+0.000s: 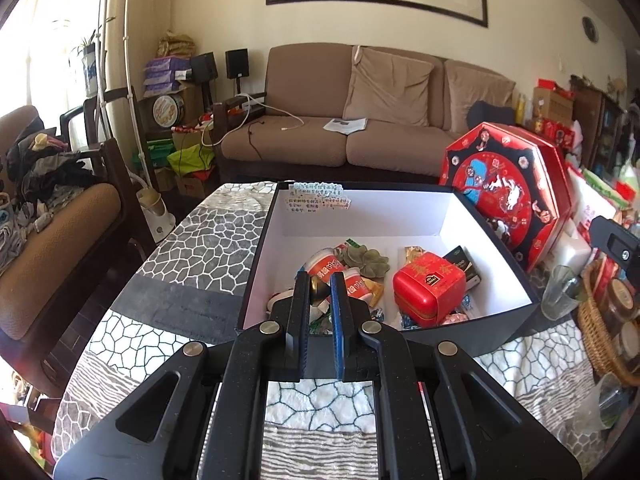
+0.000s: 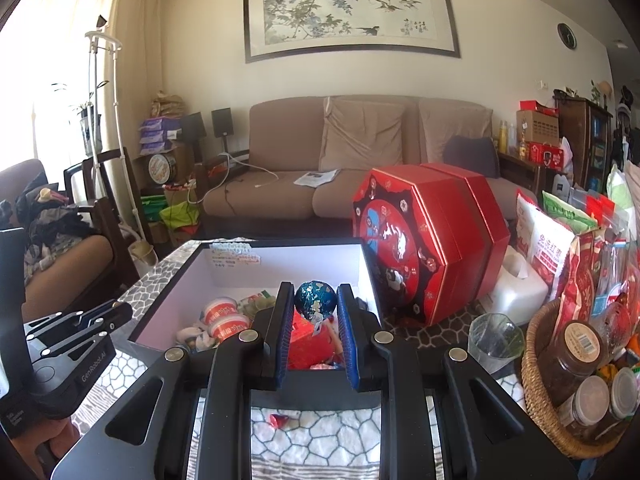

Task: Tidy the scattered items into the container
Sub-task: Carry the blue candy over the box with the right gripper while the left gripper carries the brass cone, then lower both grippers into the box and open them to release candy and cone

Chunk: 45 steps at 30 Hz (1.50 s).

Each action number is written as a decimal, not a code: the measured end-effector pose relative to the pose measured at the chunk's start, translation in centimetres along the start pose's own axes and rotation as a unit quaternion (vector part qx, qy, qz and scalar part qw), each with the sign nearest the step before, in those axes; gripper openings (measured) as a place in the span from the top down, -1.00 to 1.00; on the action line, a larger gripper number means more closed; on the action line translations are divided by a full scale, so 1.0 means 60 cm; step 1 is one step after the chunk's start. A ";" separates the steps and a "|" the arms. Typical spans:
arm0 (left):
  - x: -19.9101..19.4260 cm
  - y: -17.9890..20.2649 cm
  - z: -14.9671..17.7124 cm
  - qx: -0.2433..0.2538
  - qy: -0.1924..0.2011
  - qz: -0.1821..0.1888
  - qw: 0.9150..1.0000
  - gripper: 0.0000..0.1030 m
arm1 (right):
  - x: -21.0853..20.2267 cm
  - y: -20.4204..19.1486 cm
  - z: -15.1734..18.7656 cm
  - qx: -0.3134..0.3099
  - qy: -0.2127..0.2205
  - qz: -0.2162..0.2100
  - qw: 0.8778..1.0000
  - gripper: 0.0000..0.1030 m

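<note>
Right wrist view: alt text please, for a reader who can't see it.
The right gripper holds a blue foil-wrapped ball between its fingers above an open black box with a white inside, already holding a red tin and small cups. A red octagonal gift box leans beside it; one red wrapped candy lies on the tablecloth.

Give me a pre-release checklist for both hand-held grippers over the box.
1. Right hand-held gripper shut on the blue foil ball: ok.
2. Ball above the open box, not the table: ok.
3. Left hand-held gripper holding a small dark rounded item: ok, item's identity cannot tell.
4. Left tips over the box interior: ok.
5. Free room in the box near the red tin: ok.
6. Table cleared: not ok, a red wrapped candy lies on the cloth.
</note>
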State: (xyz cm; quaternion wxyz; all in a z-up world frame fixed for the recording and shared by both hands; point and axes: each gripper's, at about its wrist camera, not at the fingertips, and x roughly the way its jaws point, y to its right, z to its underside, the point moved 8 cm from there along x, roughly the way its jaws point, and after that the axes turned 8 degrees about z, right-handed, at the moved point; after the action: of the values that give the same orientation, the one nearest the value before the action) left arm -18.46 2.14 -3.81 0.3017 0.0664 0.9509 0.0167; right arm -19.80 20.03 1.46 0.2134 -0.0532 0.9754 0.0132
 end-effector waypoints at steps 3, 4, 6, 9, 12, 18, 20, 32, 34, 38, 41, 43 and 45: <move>0.005 -0.005 -0.005 0.009 0.008 -0.003 1.000 0.82 | 0.010 -0.006 0.006 0.003 -0.010 -0.005 1.000 0.58; 0.008 -0.007 -0.006 0.009 0.008 -0.001 1.000 0.82 | 0.013 -0.009 0.008 0.002 -0.014 -0.006 1.000 0.58; 0.011 -0.011 -0.010 0.005 0.012 0.004 1.000 0.82 | 0.016 -0.015 0.008 -0.001 -0.014 -0.007 1.000 0.58; 0.013 -0.014 -0.017 0.005 0.020 0.007 1.000 0.82 | 0.022 -0.019 0.003 -0.001 -0.011 -0.010 1.000 0.58; 0.018 -0.016 -0.022 0.004 0.022 0.007 1.000 0.82 | 0.029 -0.020 0.000 0.004 -0.010 -0.012 1.000 0.58; 0.023 -0.012 -0.027 -0.006 0.016 0.018 1.000 0.82 | 0.043 -0.019 -0.010 -0.005 0.001 -0.013 1.000 0.58; 0.022 -0.007 -0.030 -0.001 0.019 0.020 1.000 0.82 | 0.047 -0.019 -0.013 -0.012 0.004 -0.012 1.000 0.58; 0.063 -0.016 -0.041 0.002 0.008 0.016 1.000 0.82 | 0.109 -0.024 -0.002 -0.028 -0.021 -0.019 0.999 0.58; 0.071 -0.020 -0.042 -0.011 0.000 0.027 1.000 0.82 | 0.119 -0.027 0.002 -0.035 -0.027 -0.016 0.999 0.59; 0.083 -0.026 -0.048 -0.021 -0.007 0.037 0.999 0.82 | 0.137 -0.027 0.009 -0.035 -0.041 -0.017 0.998 0.58; 0.094 -0.027 -0.052 -0.016 -0.008 0.033 0.999 0.82 | 0.154 -0.028 0.015 -0.029 -0.060 -0.018 0.998 0.58; 0.102 -0.030 -0.053 -0.019 -0.011 0.033 0.999 0.82 | 0.161 -0.026 0.016 -0.023 -0.066 -0.018 0.997 0.58; 0.112 -0.031 -0.053 -0.022 -0.017 0.033 0.999 0.82 | 0.168 -0.026 0.014 -0.024 -0.067 -0.019 0.997 0.58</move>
State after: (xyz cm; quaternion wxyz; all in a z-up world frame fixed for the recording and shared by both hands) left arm -25.98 1.23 -5.18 0.3181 0.0914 0.9425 0.0464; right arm -28.39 17.50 -3.54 0.2773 -0.0762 0.9571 0.0358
